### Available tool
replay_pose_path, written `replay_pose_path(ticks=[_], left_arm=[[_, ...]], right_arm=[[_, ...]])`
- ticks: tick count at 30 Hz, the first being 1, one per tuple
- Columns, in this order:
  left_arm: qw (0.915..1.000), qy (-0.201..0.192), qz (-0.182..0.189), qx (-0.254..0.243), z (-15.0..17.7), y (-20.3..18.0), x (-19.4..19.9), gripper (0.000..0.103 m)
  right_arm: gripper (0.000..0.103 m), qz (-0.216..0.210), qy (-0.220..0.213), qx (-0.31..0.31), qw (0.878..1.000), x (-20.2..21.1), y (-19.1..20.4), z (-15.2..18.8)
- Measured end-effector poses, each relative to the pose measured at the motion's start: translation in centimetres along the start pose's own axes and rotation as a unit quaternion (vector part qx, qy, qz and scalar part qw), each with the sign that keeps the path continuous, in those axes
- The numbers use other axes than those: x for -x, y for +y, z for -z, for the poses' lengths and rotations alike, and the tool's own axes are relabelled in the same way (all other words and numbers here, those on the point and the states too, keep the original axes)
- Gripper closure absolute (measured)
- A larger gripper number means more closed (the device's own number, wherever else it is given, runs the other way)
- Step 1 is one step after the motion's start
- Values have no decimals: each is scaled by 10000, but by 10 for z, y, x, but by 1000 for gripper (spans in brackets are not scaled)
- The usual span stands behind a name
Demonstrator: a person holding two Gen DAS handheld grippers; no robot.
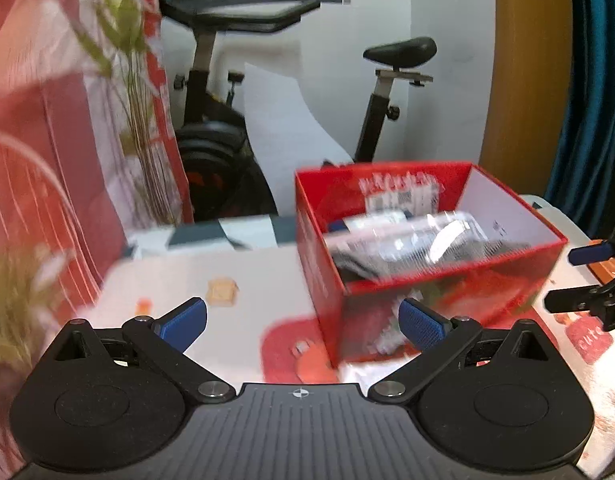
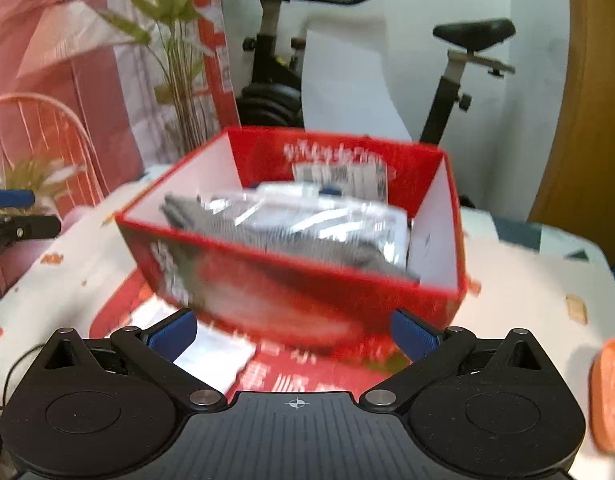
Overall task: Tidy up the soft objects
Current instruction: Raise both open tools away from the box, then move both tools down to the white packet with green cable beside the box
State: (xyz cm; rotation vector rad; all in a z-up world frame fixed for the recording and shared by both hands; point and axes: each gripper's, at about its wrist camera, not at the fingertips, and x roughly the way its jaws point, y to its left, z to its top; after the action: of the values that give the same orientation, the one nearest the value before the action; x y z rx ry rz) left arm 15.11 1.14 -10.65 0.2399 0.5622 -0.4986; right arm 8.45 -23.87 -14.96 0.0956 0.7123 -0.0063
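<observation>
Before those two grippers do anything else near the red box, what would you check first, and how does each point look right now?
1. Left gripper open and holding nothing: ok.
2. Right gripper open and holding nothing: ok.
3. Red box upright on the table: ok.
4. Plastic-wrapped bundle inside the box: ok.
5. Bundle fully below the rim: cannot tell, picture blurred.
6. More soft things left outside the box: cannot tell.

No legible text: white lettering on the red box [image 2: 299,280] blurred.
</observation>
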Motion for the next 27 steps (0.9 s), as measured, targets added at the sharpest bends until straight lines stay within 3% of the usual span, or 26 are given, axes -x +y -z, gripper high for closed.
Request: replay_pose_path(ticks=[9,13,16,21,27], left_arm=[[9960,619,223,600,65,-25,-23,0],[9908,909,528,847,83,-19,-38,1],[9892,1016,391,977,90,-13,-43,4],[9904,825,255,1082,90,1,-50,62],[9891,961,325,1072,86,-1,-80,67]], right_arm=[[0,441,463,491,9967,-24,14,47],[1,311,620,666,9954,-32,18,60],[1,212,567,705,9957,-36,18,59],[7,450,577,876,9935,-54,17,52],[16,438,822,1132,9892,-74,12,51]])
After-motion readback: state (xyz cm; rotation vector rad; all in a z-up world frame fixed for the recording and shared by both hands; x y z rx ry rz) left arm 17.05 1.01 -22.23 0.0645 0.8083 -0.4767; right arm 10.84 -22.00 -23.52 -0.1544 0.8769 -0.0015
